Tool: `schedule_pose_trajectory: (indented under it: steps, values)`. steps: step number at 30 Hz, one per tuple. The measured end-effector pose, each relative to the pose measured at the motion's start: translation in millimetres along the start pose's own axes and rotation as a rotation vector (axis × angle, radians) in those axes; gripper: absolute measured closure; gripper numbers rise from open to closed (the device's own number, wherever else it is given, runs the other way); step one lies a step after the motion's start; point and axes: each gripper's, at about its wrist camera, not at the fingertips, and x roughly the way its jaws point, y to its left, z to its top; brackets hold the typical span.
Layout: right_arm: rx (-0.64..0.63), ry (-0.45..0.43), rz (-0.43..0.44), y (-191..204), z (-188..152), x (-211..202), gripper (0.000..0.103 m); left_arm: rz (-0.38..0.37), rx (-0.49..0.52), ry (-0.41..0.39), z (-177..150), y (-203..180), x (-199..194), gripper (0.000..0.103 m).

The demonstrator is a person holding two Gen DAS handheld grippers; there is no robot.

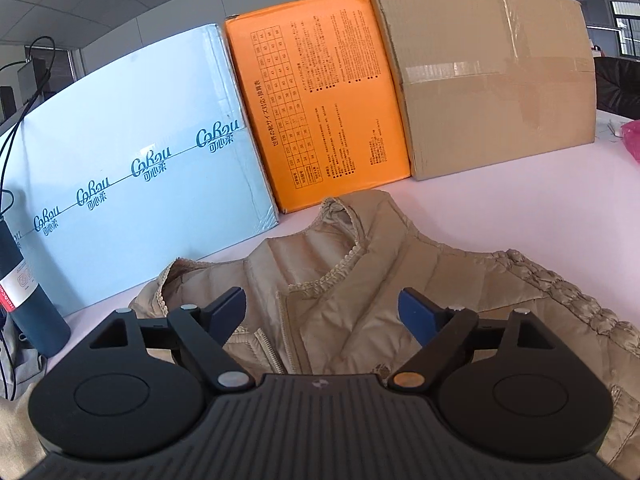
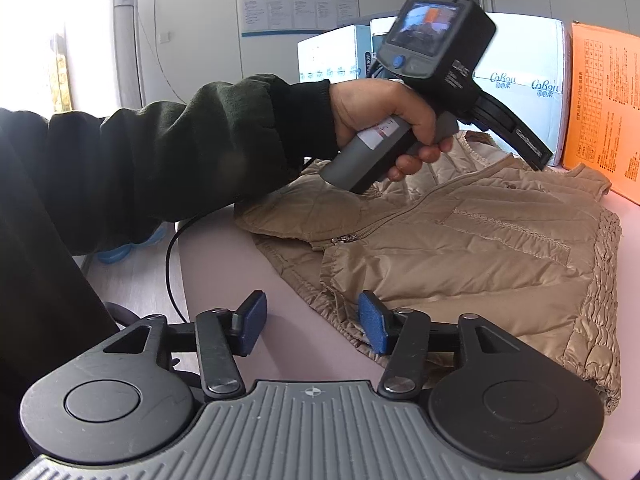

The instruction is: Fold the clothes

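Note:
A beige quilted vest [image 1: 344, 300] lies spread flat on the pale pink table [image 1: 520, 208], front up, with its zipper down the middle and ruffled armholes. My left gripper [image 1: 322, 314] is open and empty, hovering just above the vest's chest near the collar. In the right wrist view the vest [image 2: 460, 248] lies ahead and to the right. My right gripper [image 2: 312, 326] is open and empty at the vest's near hem corner; its right pad [image 2: 372, 326] is over the hem edge. The left hand-held gripper [image 2: 436, 64] shows above the vest's far side.
A light blue box [image 1: 132, 168], an orange box [image 1: 320, 108] and a brown cardboard box [image 1: 492, 92] stand in a row behind the vest. A dark bottle [image 1: 28, 292] stands at the left. A pink bag [image 1: 632, 136] is at the far right. A black cable [image 2: 172, 264] hangs off the table's edge.

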Motion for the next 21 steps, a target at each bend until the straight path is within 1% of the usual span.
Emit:
schedule_pose_trajectory:
  steps: [4,8,11,13,15,17,21]
  values:
    - [-0.019,0.000,-0.001,3.4,0.1,1.2,0.041,0.028,0.006,0.049,-5.9,-8.3,12.0,0.021]
    - [-0.013,-0.016,-0.019,2.8,0.0,-0.6,0.037,0.033,-0.008,0.084,-13.9,-9.2,21.6,0.020]
    - [0.007,-0.055,-0.045,0.6,0.7,-7.6,0.034,0.037,-0.010,0.091,-16.0,-10.2,23.1,0.017]
    - [0.031,-0.097,-0.066,-2.5,1.6,-17.6,0.026,0.041,-0.008,0.095,-16.8,-11.0,23.8,0.015]
    - [0.042,-0.125,-0.111,-5.4,2.0,-30.3,0.022,0.041,-0.011,0.098,-17.8,-11.2,24.0,0.015]
    - [0.051,-0.140,-0.180,-8.6,1.5,-44.4,0.022,0.037,-0.016,0.100,-18.3,-10.5,24.3,0.015]
    - [0.119,-0.178,-0.297,-20.2,-3.4,-74.1,0.021,0.028,-0.028,0.104,-18.5,-8.4,25.0,0.015]
